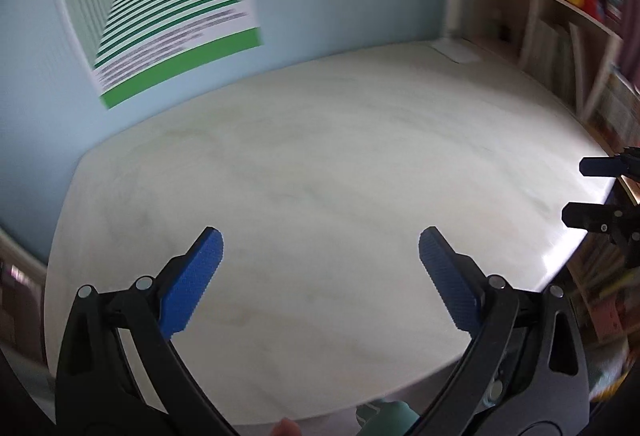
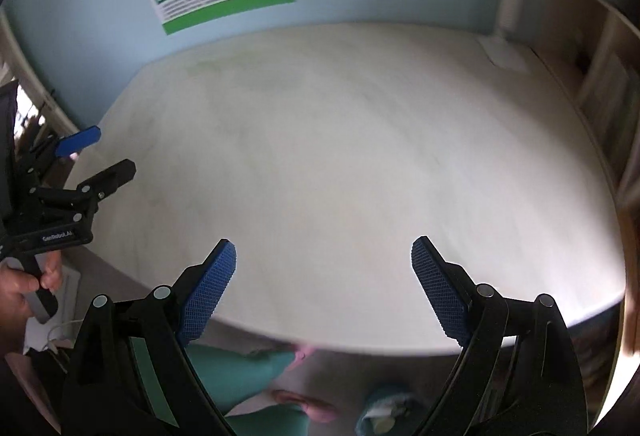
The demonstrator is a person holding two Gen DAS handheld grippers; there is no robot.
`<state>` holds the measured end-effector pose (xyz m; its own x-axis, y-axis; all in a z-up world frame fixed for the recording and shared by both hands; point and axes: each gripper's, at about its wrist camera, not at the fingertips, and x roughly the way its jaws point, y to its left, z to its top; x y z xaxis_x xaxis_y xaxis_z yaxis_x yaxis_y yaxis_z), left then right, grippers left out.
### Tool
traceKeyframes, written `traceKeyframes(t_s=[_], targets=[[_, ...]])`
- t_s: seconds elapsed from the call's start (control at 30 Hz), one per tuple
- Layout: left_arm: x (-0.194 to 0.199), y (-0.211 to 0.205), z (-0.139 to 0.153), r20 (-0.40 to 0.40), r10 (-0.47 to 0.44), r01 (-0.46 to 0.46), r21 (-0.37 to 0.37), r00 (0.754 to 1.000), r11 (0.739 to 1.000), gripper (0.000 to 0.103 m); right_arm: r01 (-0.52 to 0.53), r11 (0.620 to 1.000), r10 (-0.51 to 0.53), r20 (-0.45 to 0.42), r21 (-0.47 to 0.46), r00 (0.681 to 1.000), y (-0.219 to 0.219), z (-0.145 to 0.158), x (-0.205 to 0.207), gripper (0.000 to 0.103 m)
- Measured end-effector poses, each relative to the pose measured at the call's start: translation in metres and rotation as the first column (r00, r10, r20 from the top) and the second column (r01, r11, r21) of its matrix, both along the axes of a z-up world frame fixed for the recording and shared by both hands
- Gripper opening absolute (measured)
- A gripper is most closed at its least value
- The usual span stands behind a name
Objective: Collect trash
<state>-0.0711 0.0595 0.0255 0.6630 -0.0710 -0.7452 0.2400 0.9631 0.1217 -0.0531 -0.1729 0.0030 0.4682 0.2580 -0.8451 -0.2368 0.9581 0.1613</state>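
No trash shows in either view. My left gripper [image 1: 320, 240] is open and empty, with blue pads spread wide over the near part of a white marble-look table [image 1: 320, 163]. My right gripper [image 2: 323, 252] is open and empty over the same table [image 2: 340, 139] near its front edge. The right gripper also shows at the right edge of the left wrist view [image 1: 580, 191], open. The left gripper shows at the left edge of the right wrist view [image 2: 108, 151], open, held by a hand.
A green-and-white striped poster [image 1: 160, 7] hangs on the pale blue wall behind the table. Shelves with books and colourful items [image 1: 576, 19] stand to the right. A flat white item [image 2: 504, 53] lies at the table's far right corner. Teal-clad legs [image 2: 240, 376] are below the front edge.
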Motion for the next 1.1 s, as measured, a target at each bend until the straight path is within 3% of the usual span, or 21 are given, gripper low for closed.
traceKeyframes(t_s=[0.37,0.5,0.7,0.87,1.1], targets=[[0.037,0.064,0.0,-0.007,0.148,-0.149,-0.028,0.989,0.989,0.096,-0.126,0.992,0.126,0.004,0.007,0.992,0.07,-0.009,0.077,0.089],[0.044,0.078,-0.008,-0.025,0.236,-0.237,-0.062,0.972,0.97,0.096,-0.174,0.985,0.174,0.004,0.002,0.985,0.081,-0.014,0.093,0.089],[0.048,0.078,-0.02,-0.035,0.324,-0.324,-0.023,0.946,0.946,0.096,-0.209,0.978,0.209,0.024,0.002,0.978,0.083,-0.015,0.117,0.089],[0.052,0.069,-0.025,-0.035,0.343,-0.344,-0.016,0.939,0.939,0.096,-0.192,0.981,0.192,0.065,0.001,0.979,0.074,-0.013,0.127,0.089],[0.065,0.06,-0.024,-0.019,0.344,-0.344,-0.014,0.939,0.939,0.096,-0.086,0.996,0.082,0.12,0.031,0.989,0.053,-0.009,0.131,0.089]])
